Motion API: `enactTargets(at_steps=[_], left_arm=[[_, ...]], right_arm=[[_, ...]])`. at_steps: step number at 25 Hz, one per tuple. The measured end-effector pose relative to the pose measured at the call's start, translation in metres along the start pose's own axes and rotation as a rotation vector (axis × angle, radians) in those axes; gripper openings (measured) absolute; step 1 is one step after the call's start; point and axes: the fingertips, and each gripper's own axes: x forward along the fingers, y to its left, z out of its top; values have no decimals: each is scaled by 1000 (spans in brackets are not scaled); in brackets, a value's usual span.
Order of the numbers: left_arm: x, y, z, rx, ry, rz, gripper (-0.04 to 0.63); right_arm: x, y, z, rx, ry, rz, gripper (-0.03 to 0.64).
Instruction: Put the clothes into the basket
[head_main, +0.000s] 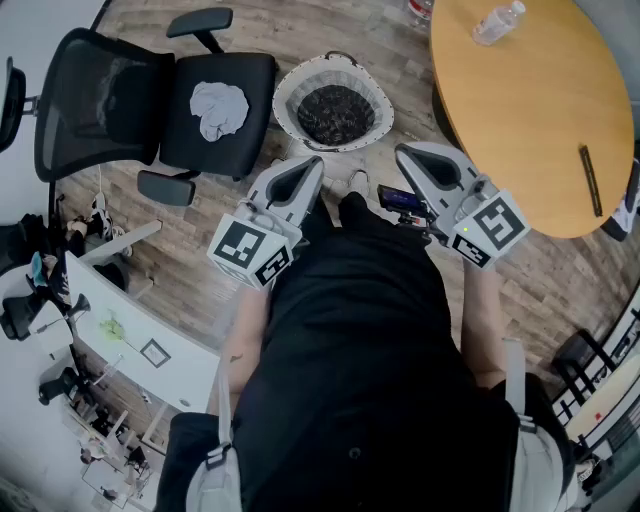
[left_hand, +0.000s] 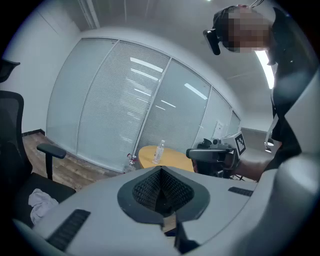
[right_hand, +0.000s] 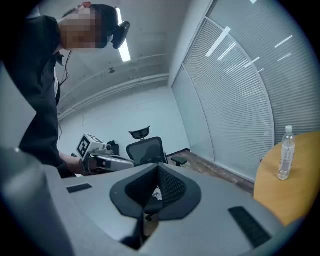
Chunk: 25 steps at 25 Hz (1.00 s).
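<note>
A light grey garment (head_main: 220, 108) lies crumpled on the seat of a black office chair (head_main: 110, 100) at the upper left. To its right a white basket (head_main: 290, 88) stands on the wooden floor with dark clothes (head_main: 335, 113) inside. My left gripper (head_main: 312, 164) and right gripper (head_main: 404, 153) are held side by side in front of the person's body, short of the basket, both shut and empty. In the left gripper view the shut left gripper (left_hand: 161, 171) points past the garment (left_hand: 40, 204). In the right gripper view, the right gripper (right_hand: 158, 169) faces the chair (right_hand: 145, 149).
A round wooden table (head_main: 540, 110) fills the upper right, with a plastic bottle (head_main: 497, 22) and a dark pen-like object (head_main: 592, 180) on it. A white desk (head_main: 150, 345) with clutter stands at the lower left. Glass walls with blinds (left_hand: 125, 100) surround the room.
</note>
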Motion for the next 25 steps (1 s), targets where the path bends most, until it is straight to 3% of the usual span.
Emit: enactTargets(at_steps=[12,25], left_arm=[[-1,-2,-4,-6,8,11,8],[-11,35,-15,-66,44,67,9]], right_arm=[[-1,-4,-2,16,-4,-16,17],[27,-3,-6,18,47,-6,17]])
